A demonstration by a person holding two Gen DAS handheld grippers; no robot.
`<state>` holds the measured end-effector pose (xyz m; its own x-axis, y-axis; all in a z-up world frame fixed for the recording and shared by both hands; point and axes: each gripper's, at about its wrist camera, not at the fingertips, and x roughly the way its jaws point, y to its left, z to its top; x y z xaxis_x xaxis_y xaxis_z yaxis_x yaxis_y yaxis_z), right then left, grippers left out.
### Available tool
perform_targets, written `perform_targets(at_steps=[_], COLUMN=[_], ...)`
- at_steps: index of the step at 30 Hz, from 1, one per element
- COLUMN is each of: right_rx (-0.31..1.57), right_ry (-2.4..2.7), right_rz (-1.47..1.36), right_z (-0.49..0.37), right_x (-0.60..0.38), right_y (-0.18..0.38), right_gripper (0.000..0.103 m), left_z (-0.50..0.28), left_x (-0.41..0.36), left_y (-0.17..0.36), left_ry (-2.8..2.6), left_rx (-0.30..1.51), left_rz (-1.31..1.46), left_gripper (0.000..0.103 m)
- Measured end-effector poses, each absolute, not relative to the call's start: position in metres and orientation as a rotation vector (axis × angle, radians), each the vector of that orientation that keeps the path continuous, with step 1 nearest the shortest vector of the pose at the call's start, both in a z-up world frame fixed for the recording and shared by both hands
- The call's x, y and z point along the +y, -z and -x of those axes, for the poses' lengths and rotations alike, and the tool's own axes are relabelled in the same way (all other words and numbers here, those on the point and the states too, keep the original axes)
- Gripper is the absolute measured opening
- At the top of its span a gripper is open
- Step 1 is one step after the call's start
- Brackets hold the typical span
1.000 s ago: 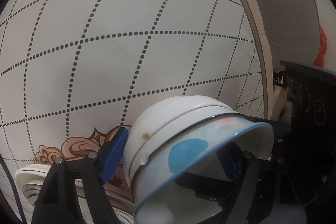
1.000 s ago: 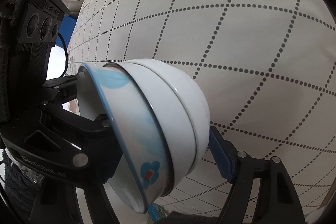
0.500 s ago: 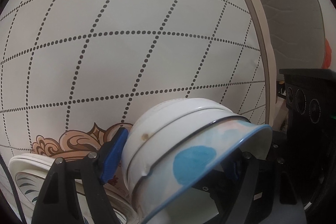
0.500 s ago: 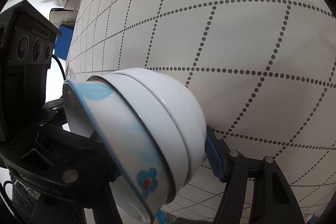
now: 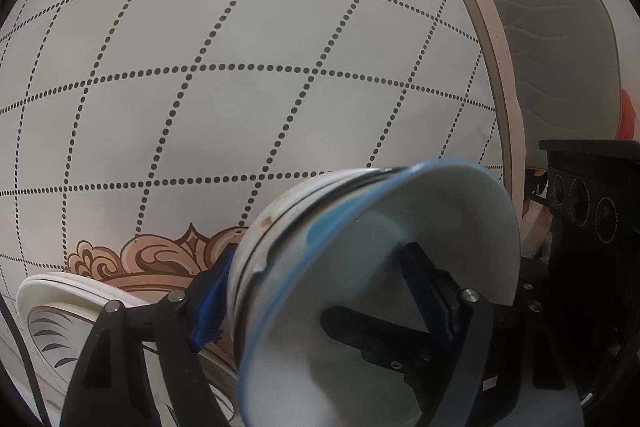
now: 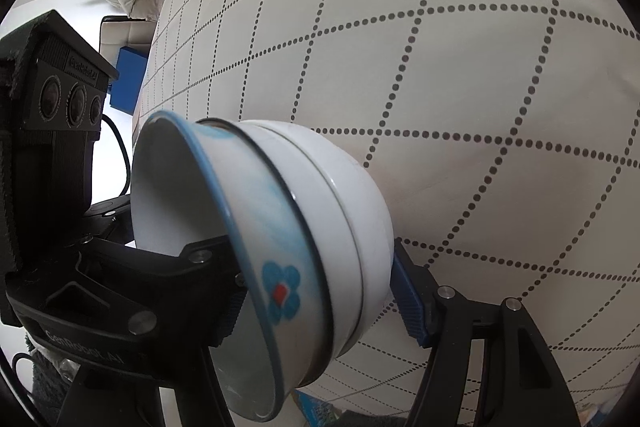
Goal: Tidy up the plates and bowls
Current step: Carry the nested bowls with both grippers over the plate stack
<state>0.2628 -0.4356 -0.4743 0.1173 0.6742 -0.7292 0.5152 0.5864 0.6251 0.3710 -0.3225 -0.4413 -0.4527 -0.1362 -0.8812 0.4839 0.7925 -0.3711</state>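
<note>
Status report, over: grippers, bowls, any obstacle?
Left gripper and right gripper both clamp the tilted bowl stack, one finger inside. Plates lie below-left. Dotted tablecloth close behind.

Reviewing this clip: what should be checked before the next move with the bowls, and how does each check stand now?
1. Left hand-held gripper clamped on bowl stack: ok, one finger inside, one on the base.
2. Right hand-held gripper clamped likewise: ok.
3. Bowls nested together: ok.
4. Stack upright: not ok, tipped on its side.
5. Gap to plates: cannot tell.
6. Set-down spot on tablecloth: cannot tell.
</note>
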Motion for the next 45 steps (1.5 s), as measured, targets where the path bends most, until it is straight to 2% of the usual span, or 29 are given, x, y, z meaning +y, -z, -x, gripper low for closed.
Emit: perform_targets(at_steps=[14,27,36,45], right_rx=[1.484,1.434,1.418,1.444], right_ry=[-0.167,-0.206,-0.297,-0.39], right_rz=[-0.931,-0.858,-0.8,-0.722], right_z=[-0.271,-0.295,-0.317,-0.334], right_x=[-0.437,-0.423,-0.377,-0.302], right_y=[0.456,0.416,0.381,0.374], right_gripper=[0.067,0.067,0.067,0.067], left_z=[-0.371,-0.376,-0.384,-0.382], left_x=[-0.312,-0.296,-0.238,-0.161], left_y=[0.429,0.384,0.352,0.346], left_ry=[0.705,0.689,0.622,0.526], left_rx=[1.864,1.778,1.724,1.715], left_rz=[-0.196,-0.171,-0.132,-0.048], left_gripper=[0.079,0.079,0.079,0.079])
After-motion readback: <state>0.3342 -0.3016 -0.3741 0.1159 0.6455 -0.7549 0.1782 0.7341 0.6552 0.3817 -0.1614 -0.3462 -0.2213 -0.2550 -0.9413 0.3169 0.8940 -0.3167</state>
